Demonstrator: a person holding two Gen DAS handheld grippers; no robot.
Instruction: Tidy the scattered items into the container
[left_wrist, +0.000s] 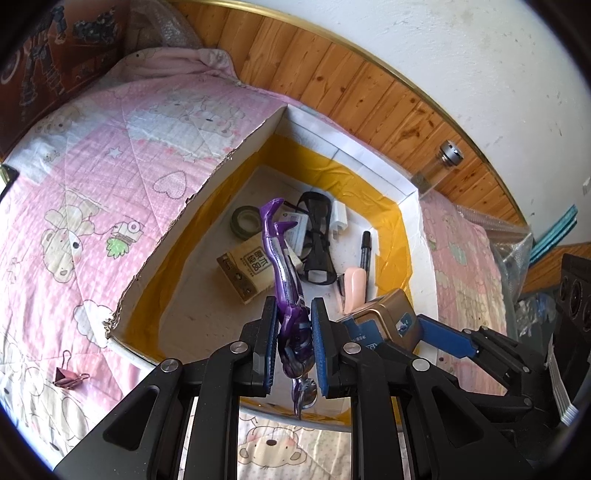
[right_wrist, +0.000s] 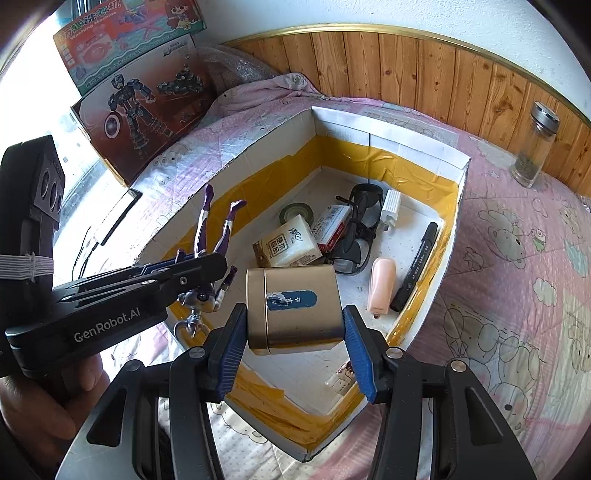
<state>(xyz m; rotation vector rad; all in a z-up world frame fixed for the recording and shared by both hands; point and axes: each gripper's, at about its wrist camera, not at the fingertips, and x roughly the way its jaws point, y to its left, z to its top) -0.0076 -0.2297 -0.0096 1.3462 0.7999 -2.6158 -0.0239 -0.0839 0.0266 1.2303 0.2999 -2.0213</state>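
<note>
Below both my grippers sits the cardboard box, white inside with yellow tape round its walls, open on the pink quilt. It is the container, and both things I carry hang over its near end.

My right gripper stands wide, its blue pads pressed on the two sides of a gold tin, which hangs tilted above the bare white floor of the box near me. Ahead of it lie a tissue pack, dark sunglasses, a white charger plug, a black marker, a pink oblong piece and a roll of tape. I judge the tin should go down on the bare patch just under it, short of the pink piece, and low before I spread the pads, since a tin dropped on its edge may roll into the glasses.

My left gripper is nearly pressed together, pinching a purple action figure by the torso, legs pointing away from me, head towards me. It hangs left of the tin, close by it. I should keep the two loads apart, lower the figure along the left wall, and let it go only when its legs are near the floor.

One pink binder clip lies on the quilt left of the left gripper, outside the box.
</note>
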